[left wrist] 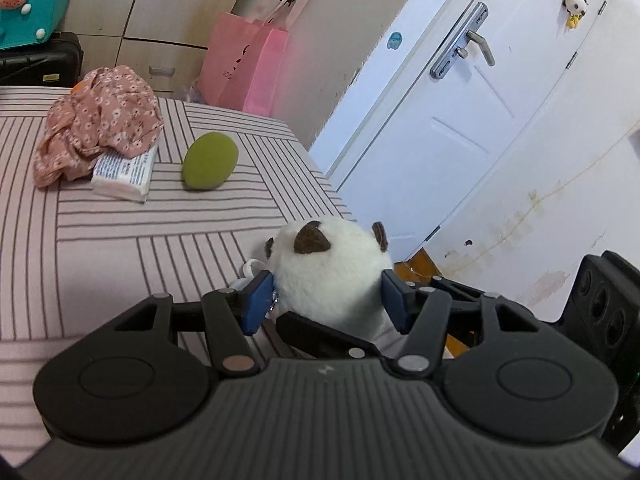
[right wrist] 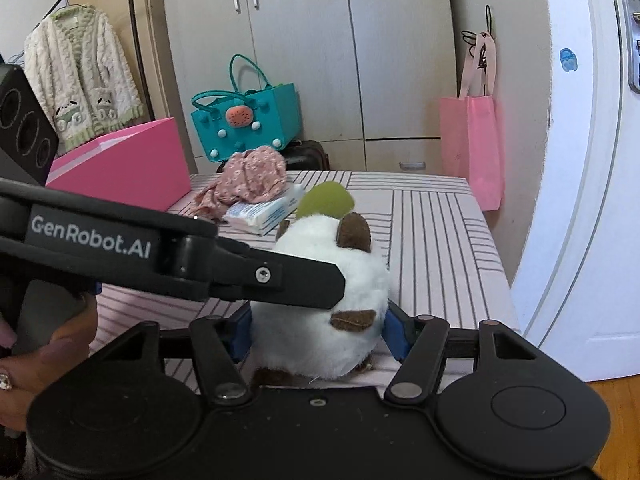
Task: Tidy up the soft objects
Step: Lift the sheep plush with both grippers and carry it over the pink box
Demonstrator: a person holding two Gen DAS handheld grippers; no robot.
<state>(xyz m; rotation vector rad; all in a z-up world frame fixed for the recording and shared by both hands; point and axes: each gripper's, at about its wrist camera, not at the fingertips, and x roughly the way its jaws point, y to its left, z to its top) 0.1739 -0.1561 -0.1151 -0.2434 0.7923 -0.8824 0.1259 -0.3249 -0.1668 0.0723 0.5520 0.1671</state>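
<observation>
A white plush toy (left wrist: 332,272) is seen at the near corner of a striped bed (left wrist: 100,240), flanked by both claws. The left claw (left wrist: 326,300) and right claw (right wrist: 318,332) are each pressed against its sides. A green cushion (left wrist: 210,167), floral cloth (left wrist: 100,120) and tissue pack (left wrist: 124,174) remain unsorted; little appears done.

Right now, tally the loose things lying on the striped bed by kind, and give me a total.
Plush toys: 1, the white plush toy between both hand-held grippers
Crumpled cloths: 1, the pink floral cloth
Tissue packs: 1, the tissue pack partly under the cloth
Green cushions: 1, the green oval cushion
Total: 4
</observation>
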